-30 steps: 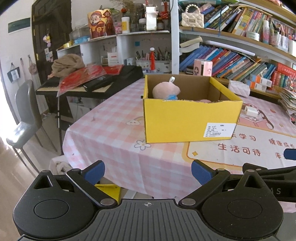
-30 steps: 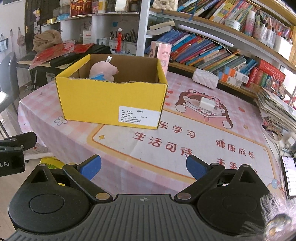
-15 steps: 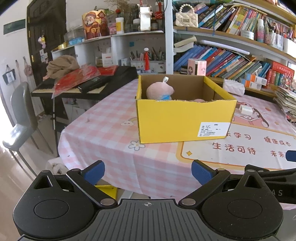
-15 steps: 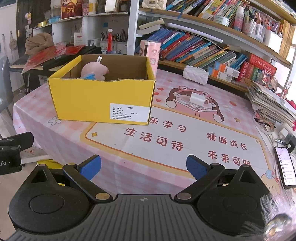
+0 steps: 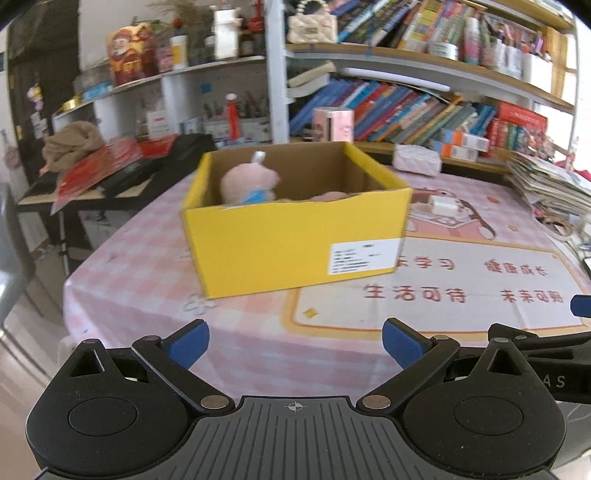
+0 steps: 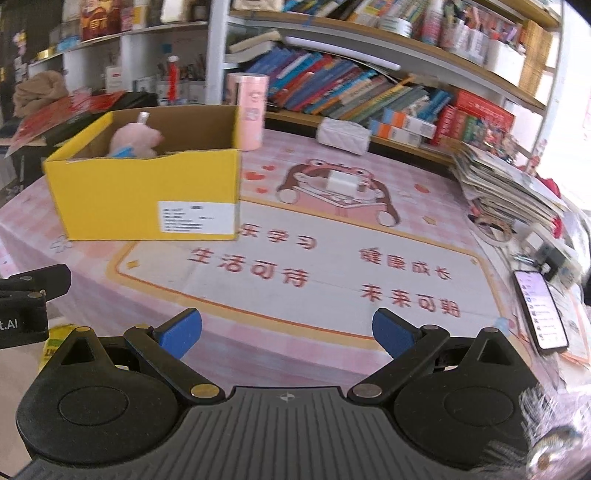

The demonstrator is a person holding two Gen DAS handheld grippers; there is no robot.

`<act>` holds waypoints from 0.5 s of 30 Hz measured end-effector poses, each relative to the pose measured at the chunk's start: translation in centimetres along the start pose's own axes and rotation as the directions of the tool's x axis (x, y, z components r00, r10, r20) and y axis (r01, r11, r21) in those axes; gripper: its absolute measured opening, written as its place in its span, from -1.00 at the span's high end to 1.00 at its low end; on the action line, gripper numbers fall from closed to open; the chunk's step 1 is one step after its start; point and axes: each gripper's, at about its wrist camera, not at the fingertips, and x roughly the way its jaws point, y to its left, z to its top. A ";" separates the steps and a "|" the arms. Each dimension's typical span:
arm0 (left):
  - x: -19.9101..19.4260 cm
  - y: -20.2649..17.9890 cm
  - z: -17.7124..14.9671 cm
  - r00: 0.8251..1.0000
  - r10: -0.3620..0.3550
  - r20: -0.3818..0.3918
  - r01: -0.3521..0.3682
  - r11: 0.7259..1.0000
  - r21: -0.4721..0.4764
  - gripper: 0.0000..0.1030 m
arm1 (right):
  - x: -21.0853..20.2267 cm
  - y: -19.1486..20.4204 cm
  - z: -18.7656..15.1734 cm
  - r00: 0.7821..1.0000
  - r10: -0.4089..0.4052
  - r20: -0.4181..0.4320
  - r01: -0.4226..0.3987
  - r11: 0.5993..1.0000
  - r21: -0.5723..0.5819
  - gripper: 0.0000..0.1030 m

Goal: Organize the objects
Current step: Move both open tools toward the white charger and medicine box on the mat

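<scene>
I'm working in a lived-in home, in what looks like a study or family room. Bookshelves (image 5: 406, 107) crammed with colourful books line the wall along the far edge of the table (image 5: 140, 266), which wears a pink checked cloth and a cartoon desk mat (image 6: 332, 258) printed with Chinese characters. A quilted handbag (image 5: 312, 24) and a festive red figure box (image 5: 127, 55) sit on the upper shelves. A stack of magazines (image 6: 506, 184) and a smartphone (image 6: 539, 310) lie at the table's right edge. Beyond the left corner I see a dark side desk (image 5: 122, 173) with red packets and a bundled beige cloth (image 5: 72, 146).
</scene>
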 end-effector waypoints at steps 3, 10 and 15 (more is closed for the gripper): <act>0.8 -1.4 0.5 1.000 -0.020 -0.008 0.020 1.000 0.022 -0.97 | 0.5 -1.3 0.0 1.000 -0.022 -0.009 0.023 0.999 0.024 -0.94; 3.0 -4.7 2.1 0.998 -0.059 -0.024 0.060 0.997 0.039 -0.97 | 2.3 -4.2 0.9 0.998 -0.051 -0.025 0.052 0.998 0.036 -0.94; 4.8 -7.1 3.2 0.996 -0.084 -0.038 0.086 0.995 0.051 -0.97 | 4.2 -6.7 1.9 0.997 -0.063 -0.047 0.066 0.997 0.050 -0.94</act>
